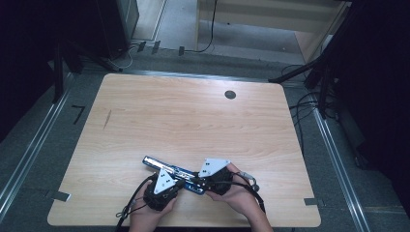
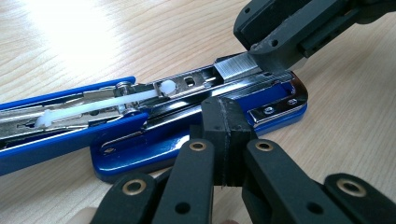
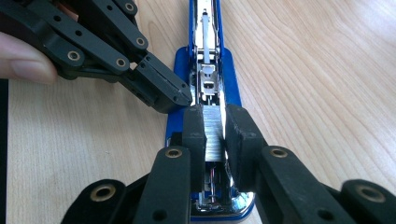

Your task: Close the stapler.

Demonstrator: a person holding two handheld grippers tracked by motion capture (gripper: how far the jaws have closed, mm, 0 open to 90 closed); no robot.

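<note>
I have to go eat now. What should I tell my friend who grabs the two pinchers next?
Left gripper: shut, empty, jaws together, pressing against the stapler's blue base to steady it.
Right gripper: shut on a strip of staples, held over the open metal channel.
The stapler lies opened flat near the table's front edge, its white pusher rod pulled back.
Done: stapler opened, staples brought to the channel.
Left: probably seat the strip fully, let go, close the top.

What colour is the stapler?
The stapler is blue with shiny silver metal inside; the left gripper view shows it best.
</note>
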